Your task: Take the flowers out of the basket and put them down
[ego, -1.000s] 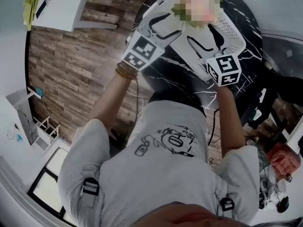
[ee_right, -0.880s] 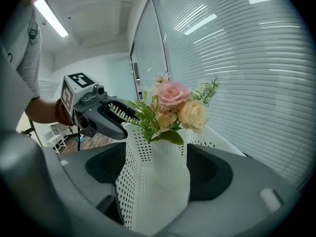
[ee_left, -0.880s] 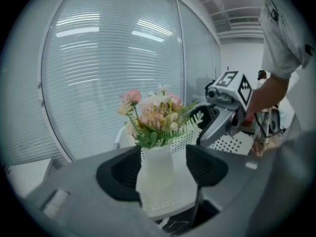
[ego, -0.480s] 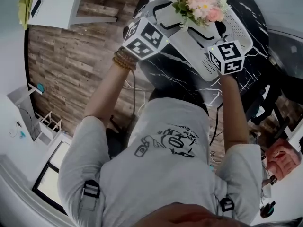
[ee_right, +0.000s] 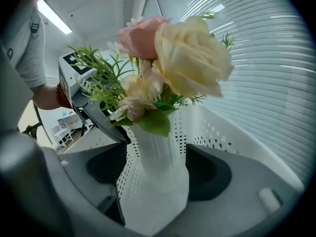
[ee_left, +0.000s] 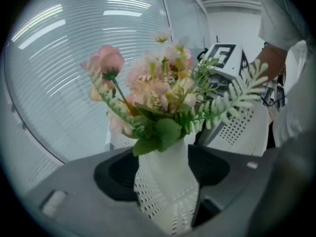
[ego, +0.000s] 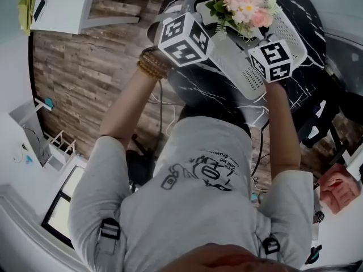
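A bunch of pink and cream flowers (ego: 244, 7) with green leaves stands in a white perforated basket (ego: 286, 30) on a black marble table (ego: 218, 92). My left gripper (ego: 199, 20) is at the basket's near left end, my right gripper (ego: 262, 38) at its near right end. In the left gripper view a strip of the basket (ee_left: 165, 191) fills the gap between the pads, with the flowers (ee_left: 158, 93) just behind. In the right gripper view the jaws are closing, and the basket (ee_right: 158, 181) sits against both pads under the flowers (ee_right: 173, 68).
The round table stands on a wood-plank floor (ego: 85, 72). A white desk (ego: 68, 4) is at the upper left and a low white rack (ego: 54, 152) at the left. Striped glass walls (ee_left: 59, 58) stand behind the basket. Cables hang below the table's near edge.
Both grippers and the basket have shifted farther away and a little to the right in the head view. The left marker cube has come nearer to the flowers.
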Demonstrator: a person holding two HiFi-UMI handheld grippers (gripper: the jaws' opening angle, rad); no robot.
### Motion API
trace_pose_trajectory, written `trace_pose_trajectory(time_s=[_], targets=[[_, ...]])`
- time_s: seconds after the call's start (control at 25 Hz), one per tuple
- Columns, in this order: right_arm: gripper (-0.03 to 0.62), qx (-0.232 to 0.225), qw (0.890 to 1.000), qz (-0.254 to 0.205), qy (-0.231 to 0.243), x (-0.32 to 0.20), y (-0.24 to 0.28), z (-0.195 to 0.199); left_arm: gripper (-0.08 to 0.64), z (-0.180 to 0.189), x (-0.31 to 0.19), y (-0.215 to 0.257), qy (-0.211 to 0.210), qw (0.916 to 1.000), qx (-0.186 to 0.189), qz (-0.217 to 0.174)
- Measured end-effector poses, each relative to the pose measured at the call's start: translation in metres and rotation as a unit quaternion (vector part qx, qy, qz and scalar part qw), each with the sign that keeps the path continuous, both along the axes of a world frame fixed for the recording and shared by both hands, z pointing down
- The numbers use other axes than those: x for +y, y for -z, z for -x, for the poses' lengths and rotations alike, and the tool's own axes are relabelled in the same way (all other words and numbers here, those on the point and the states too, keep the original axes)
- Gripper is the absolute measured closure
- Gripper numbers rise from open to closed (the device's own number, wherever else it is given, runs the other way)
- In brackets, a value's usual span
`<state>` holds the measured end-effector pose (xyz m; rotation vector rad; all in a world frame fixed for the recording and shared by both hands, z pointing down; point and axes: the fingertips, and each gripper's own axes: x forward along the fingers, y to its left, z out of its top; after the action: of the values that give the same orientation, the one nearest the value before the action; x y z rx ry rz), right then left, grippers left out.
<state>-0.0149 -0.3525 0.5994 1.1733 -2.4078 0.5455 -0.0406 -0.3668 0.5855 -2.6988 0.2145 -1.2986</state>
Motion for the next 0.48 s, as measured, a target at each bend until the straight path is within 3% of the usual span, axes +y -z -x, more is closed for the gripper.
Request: trace_pose_trajectory(time_s=[0.12, 0.32, 0.48], targets=[[0.239, 0.0, 1.0, -0.004, 0.008, -0.0021, -0.0014, 0.0025, 0.261, -0.0013, -0.0011, -0.0018, -0.006, 0.9999, -0.006, -0.01], [0.352, 0.005, 0.999, -0.031, 0.009, -0.0053, 0.0063, 0.005, 0.308, -0.0042, -0.0015, -0.0039, -0.007, 0.9998, -0.006, -0.015], [0.358, 0.003, 0.999, -0.033, 0.011, -0.0065, 0.0068, 0.0063, 0.308, -0.004, -0.0026, -0.0046, -0.009, 0.9997, -0.012, -0.02]])
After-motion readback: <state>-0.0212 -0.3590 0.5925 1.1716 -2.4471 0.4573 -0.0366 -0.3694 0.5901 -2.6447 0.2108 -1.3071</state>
